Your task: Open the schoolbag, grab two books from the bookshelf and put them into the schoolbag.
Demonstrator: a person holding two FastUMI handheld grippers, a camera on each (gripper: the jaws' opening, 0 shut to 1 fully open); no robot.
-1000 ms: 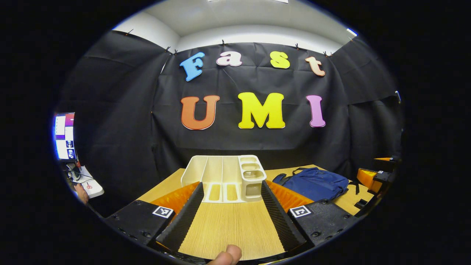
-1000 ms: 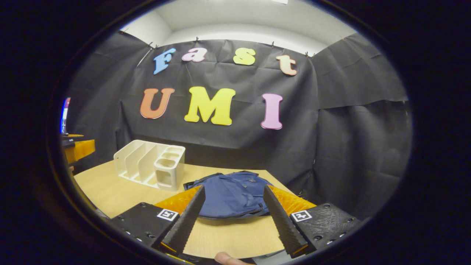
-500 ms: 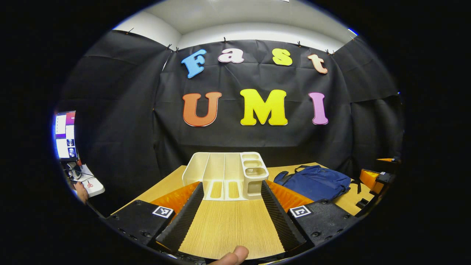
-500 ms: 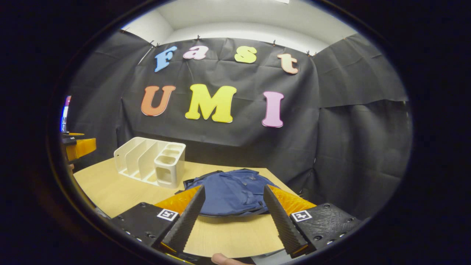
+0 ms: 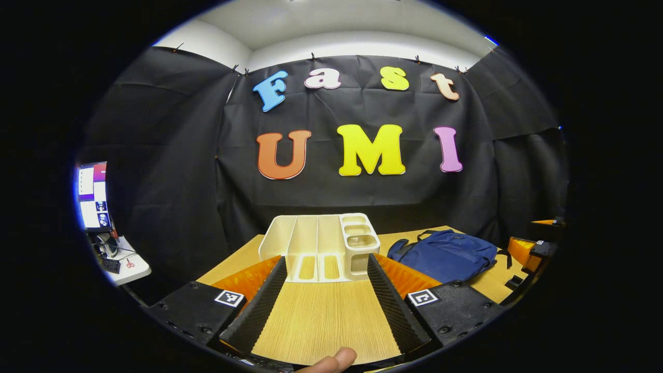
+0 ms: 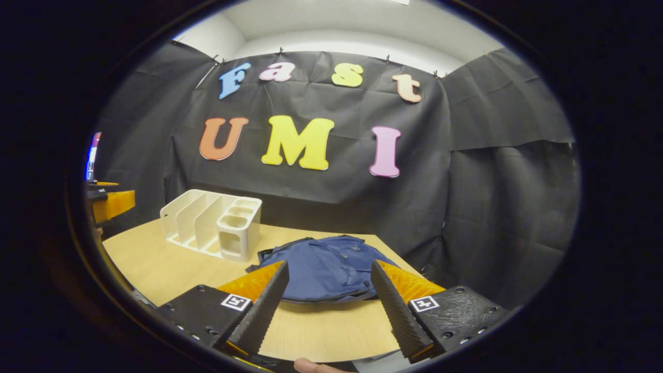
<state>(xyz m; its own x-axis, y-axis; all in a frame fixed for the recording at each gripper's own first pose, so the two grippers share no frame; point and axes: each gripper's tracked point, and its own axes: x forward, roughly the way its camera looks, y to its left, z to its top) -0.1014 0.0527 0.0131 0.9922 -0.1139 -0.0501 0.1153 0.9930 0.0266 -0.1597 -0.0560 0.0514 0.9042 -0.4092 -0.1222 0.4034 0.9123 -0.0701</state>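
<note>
A white bookshelf organiser (image 5: 321,246) stands at the far middle of the wooden table (image 5: 321,321); its slots look empty and I see no books. The same bookshelf (image 6: 215,223) shows at the left in the right gripper view. A dark blue schoolbag (image 5: 448,254) lies flat and zipped to its right. My left gripper (image 5: 326,261) is open, aimed at the bookshelf from short of it. My right gripper (image 6: 327,269) is open, pointing at the schoolbag (image 6: 326,267) just beyond its fingertips. The right gripper (image 5: 525,251) also appears at the right edge of the left gripper view.
Black cloth walls close the table at the back and right. A monitor (image 5: 92,194) and a small white side table (image 5: 124,261) with small items sit off to the left. The left gripper (image 6: 109,202) shows at the left edge of the right gripper view.
Both views have shifted slightly; the bookshelf and schoolbag sit a touch higher and closer in frame. Both grippers stay open and empty.
</note>
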